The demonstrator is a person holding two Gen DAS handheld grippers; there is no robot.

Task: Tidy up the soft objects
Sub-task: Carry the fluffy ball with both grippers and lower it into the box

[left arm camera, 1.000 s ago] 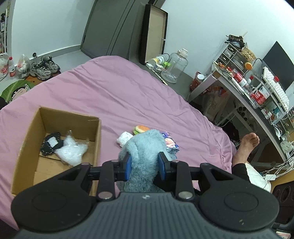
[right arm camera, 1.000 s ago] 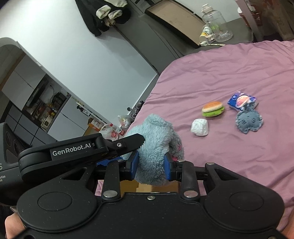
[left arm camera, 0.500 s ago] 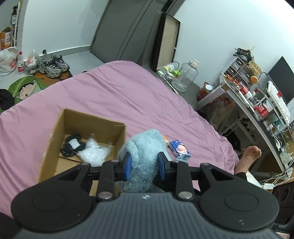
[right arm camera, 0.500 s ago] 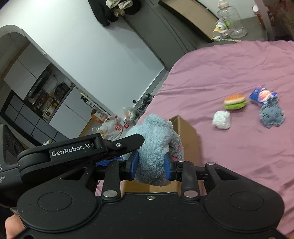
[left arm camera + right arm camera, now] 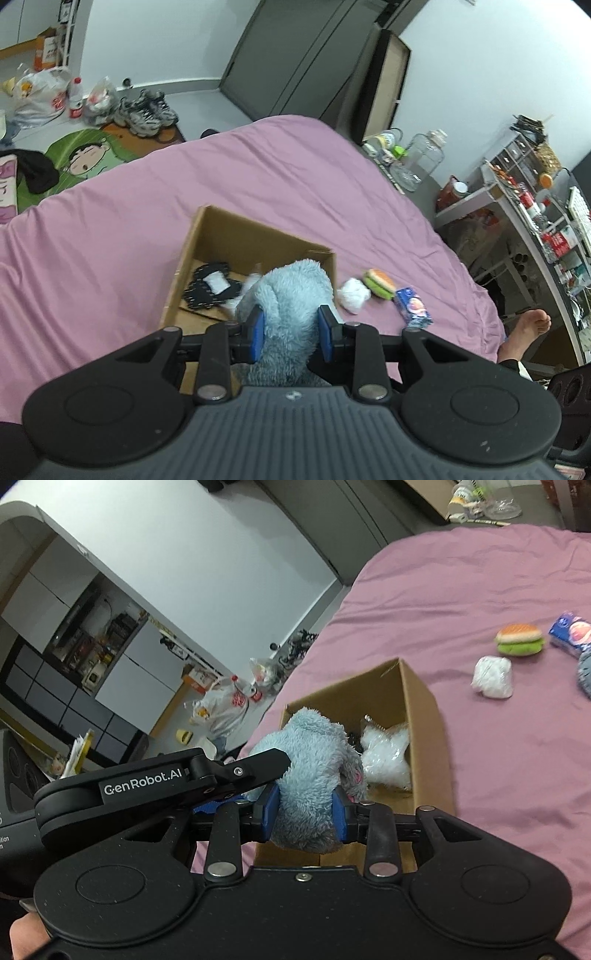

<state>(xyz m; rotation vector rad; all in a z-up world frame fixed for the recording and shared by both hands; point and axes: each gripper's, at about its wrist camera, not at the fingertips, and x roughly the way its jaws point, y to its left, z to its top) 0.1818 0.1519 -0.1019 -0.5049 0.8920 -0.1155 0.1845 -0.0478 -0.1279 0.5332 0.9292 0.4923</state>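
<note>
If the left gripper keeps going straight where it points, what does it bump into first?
Probably the cardboard box. The left gripper, clamped on the blue plush toy, points down into the box's open top, toward the black item inside, though depth is hard to judge.

Blue plush toy (image 5: 291,291), once beside the cardboard box (image 5: 236,229), now above its opening.

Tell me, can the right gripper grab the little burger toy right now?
Probably not. The right gripper is shut on the blue plush toy, shared with the left gripper. The burger toy lies uncovered on the bed, past the cardboard box.
</note>
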